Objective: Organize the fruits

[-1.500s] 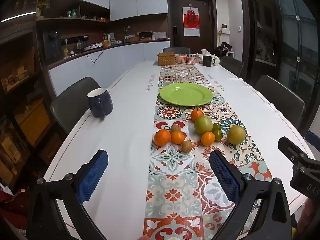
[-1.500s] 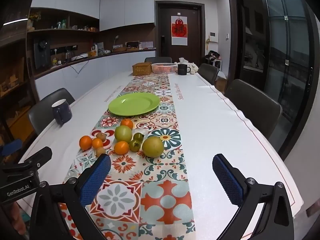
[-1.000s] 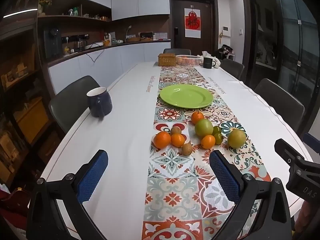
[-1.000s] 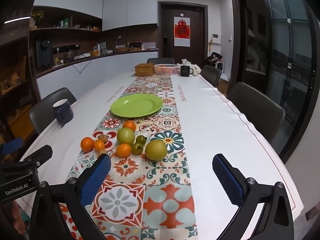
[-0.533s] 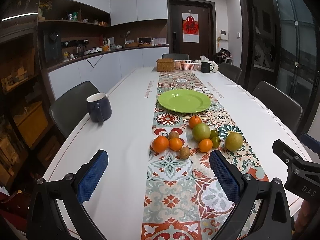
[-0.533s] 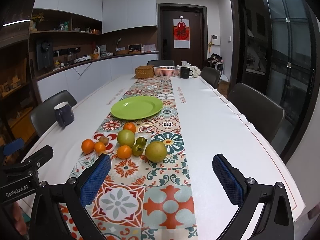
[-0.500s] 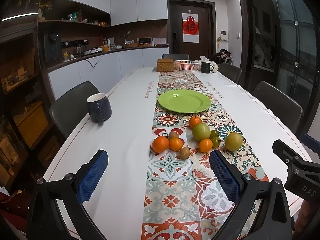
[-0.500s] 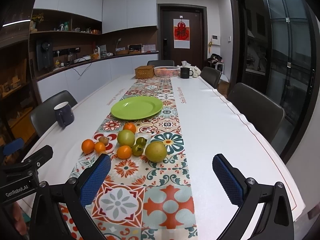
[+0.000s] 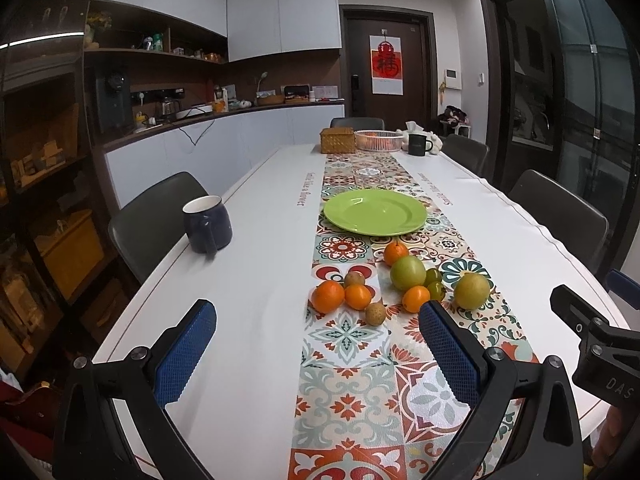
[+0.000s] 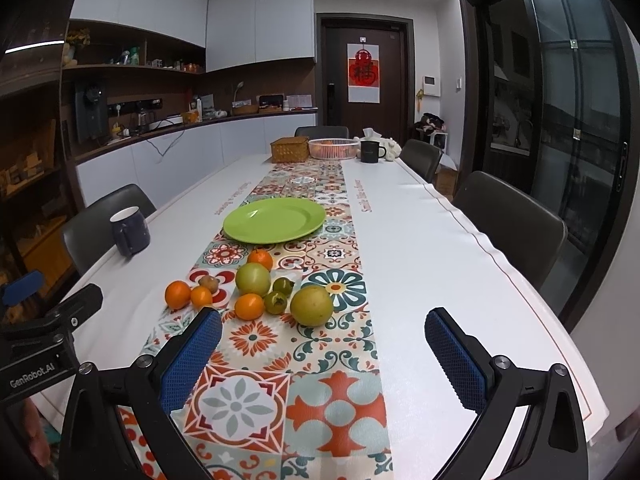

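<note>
Several fruits lie in a cluster on the patterned table runner [image 9: 348, 344]: oranges [image 9: 328, 296], a green apple [image 9: 407, 273], a yellow pear [image 9: 471, 291], small green persimmons [image 10: 276, 303] and brown kiwis [image 9: 375, 314]. An empty green plate [image 9: 375, 212] [image 10: 274, 220] sits just beyond them. My left gripper [image 9: 316, 340] hovers open short of the fruit, nothing between its blue pads. My right gripper [image 10: 324, 354] is open too, near the table's front edge, with the pear [image 10: 311, 305] just ahead of it.
A dark blue mug [image 9: 207, 223] stands on the white tablecloth to the left. At the far end are a wicker box [image 9: 337, 141], a pink basket [image 9: 377, 139] and a black mug [image 9: 418, 145]. Grey chairs [image 10: 508, 220] line both sides.
Both grippers have drawn back and risen a little, so the fruit and plate sit slightly farther off in the views. Both stay open; no fruit has moved.
</note>
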A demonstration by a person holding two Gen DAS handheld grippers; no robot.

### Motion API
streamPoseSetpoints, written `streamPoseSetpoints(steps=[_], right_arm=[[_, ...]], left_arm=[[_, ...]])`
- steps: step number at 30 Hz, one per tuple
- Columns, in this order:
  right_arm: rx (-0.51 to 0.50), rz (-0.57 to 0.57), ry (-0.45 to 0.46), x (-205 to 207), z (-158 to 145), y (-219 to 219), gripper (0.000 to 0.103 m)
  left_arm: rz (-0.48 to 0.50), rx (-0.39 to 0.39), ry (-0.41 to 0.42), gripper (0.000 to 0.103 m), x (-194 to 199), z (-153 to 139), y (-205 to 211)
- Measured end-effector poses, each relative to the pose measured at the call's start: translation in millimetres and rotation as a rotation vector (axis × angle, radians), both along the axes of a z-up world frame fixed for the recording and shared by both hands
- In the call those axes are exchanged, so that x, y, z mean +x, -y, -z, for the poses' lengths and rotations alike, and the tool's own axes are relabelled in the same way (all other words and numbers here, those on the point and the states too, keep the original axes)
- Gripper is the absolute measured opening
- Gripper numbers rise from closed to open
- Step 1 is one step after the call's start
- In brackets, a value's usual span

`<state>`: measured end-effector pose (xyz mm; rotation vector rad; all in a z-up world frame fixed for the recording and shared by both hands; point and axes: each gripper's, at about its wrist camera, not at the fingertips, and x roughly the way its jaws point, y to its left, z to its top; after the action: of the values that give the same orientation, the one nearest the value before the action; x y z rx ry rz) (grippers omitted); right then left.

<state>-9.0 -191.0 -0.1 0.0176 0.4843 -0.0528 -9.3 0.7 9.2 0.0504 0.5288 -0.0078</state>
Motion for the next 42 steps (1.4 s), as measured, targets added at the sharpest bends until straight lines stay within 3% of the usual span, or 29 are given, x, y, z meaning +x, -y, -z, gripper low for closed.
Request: streamPoseSetpoints(steps=[42], right_arm=[[-0.002, -0.003, 0.010, -3.4, -1.5, -2.8, 0.102]], left_arm=[[0.014, 0.000, 0.012, 0.103, -2.9, 0.0, 6.6]])
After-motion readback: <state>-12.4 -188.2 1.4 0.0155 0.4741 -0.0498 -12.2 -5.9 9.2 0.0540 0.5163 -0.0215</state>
